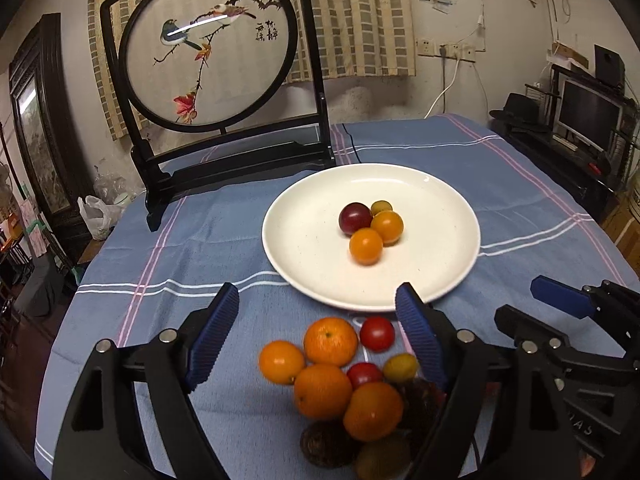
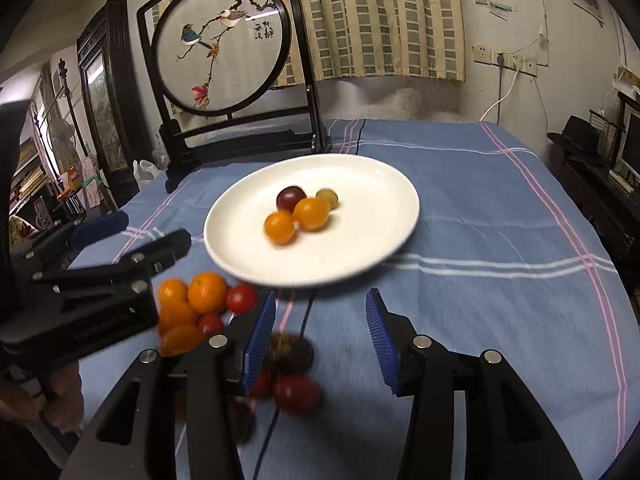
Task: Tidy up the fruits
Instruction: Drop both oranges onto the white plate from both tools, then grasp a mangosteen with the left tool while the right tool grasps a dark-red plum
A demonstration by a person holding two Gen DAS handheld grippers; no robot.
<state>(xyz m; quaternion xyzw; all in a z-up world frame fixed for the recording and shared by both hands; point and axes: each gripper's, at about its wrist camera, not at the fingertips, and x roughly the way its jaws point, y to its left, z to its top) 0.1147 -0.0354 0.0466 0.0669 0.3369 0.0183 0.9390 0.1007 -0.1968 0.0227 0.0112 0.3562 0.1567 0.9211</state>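
Observation:
A white plate (image 1: 304, 248) (image 2: 240, 216) on the blue cloth holds a dark red fruit (image 1: 355, 218), two small orange fruits (image 1: 365, 246) and a yellowish one. A pile of oranges (image 1: 330, 340), red tomatoes (image 1: 377, 333) and dark fruits lies on the cloth in front of the plate; it also shows in the right wrist view (image 2: 207, 292). My left gripper (image 1: 318, 308) is open and empty, its fingers spread around the pile. My right gripper (image 2: 320, 312) is open and empty, right of the pile, above a dark fruit (image 2: 290, 354) and a red tomato (image 2: 298, 394).
A black framed bird-painting screen (image 1: 208, 52) stands at the table's back left. The blue striped tablecloth (image 1: 500, 200) covers the table. A thin dark cable (image 2: 306, 316) runs across the cloth. Shelves with a monitor (image 1: 588, 116) stand at the right.

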